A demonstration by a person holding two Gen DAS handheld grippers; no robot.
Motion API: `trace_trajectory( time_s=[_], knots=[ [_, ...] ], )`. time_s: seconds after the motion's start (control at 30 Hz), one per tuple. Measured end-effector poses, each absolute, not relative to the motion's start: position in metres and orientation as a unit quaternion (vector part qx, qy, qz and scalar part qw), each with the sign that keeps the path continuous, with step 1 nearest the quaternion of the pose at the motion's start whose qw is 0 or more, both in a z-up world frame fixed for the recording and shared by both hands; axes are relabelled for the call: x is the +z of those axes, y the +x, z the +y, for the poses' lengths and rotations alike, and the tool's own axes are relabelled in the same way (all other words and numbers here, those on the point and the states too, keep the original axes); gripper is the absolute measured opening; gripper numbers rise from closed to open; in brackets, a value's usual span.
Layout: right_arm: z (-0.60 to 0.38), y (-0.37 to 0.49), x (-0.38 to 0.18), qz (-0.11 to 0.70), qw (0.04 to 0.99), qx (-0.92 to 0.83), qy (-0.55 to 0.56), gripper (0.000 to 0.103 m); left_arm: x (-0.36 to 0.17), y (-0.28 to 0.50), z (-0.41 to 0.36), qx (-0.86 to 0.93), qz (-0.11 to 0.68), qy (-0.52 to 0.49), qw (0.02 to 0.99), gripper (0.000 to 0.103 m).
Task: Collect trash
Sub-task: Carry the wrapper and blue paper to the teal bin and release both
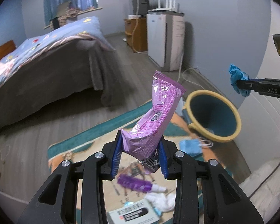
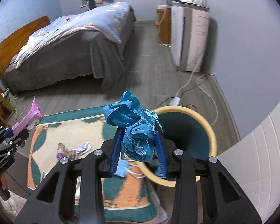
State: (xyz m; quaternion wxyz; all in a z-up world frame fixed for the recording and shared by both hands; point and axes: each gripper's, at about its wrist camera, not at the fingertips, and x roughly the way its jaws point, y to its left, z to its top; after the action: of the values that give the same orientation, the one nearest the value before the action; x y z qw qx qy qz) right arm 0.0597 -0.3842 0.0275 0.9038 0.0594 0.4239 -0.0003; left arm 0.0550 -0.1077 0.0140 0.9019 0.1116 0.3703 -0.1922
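the left tongs pinch only the lower end of a purple wrapper, which sticks up loose above the rug; i'd guess the slick film could slide out before it gets over the bin. the right tongs are clamped on a crumpled blue paper wad, right at the bin's rim. let go early and it may land on the rim or beside the blue mask.
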Motion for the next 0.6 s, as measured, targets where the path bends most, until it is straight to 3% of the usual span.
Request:
trace_trajectory(
  time_s=[0.6],
  knots=[
    [-0.479,0.048,-0.014,0.443,0.886,-0.054,0.124,0.034,-0.006,0.068,-0.222,-0.266,0.394,0.146,0.867,0.037]
  ],
)
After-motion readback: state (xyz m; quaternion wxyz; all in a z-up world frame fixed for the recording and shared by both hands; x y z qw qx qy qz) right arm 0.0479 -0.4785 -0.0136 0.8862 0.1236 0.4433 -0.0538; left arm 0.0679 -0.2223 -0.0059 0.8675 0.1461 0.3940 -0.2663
